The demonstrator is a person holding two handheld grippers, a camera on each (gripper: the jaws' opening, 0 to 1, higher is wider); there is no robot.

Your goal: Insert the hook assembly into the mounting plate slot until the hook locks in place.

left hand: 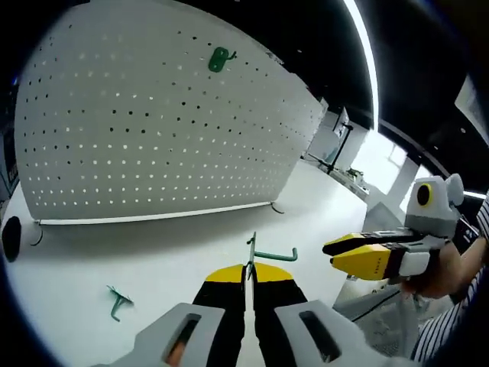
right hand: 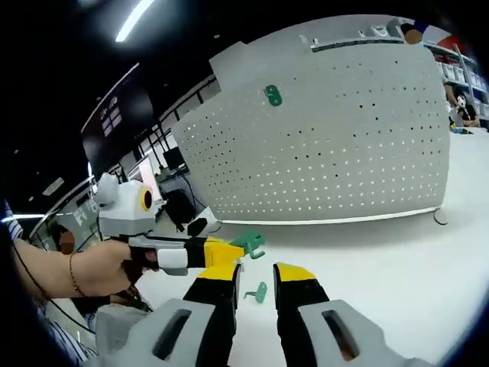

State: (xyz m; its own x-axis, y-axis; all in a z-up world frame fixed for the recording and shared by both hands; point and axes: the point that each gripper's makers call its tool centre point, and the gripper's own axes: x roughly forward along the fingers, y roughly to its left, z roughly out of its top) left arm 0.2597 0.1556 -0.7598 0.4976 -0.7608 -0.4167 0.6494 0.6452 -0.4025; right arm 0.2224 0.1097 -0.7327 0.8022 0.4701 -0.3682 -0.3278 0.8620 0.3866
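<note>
A white pegboard point(left hand: 153, 115) stands upright on the white table point(left hand: 153, 252), and one green hook point(left hand: 219, 59) hangs high on it. My left gripper point(left hand: 249, 274) is shut on a second green hook point(left hand: 267, 254), whose bent wire sticks out to the right above the jaws. In the right gripper view this left gripper point(right hand: 237, 251) comes in from the left with the held hook point(right hand: 249, 243) at its tip, in front of the pegboard point(right hand: 328, 138) with its mounted hook point(right hand: 273, 95). My right gripper point(right hand: 257, 273) is open and holds nothing. It also shows at the right point(left hand: 359, 256).
A third green hook point(left hand: 118, 300) lies loose on the table, seen past my right jaws point(right hand: 258, 292). A black round object point(left hand: 11, 237) sits at the pegboard's left end. A person's hand point(right hand: 99, 267) grips the left tool. Desks and monitors stand behind.
</note>
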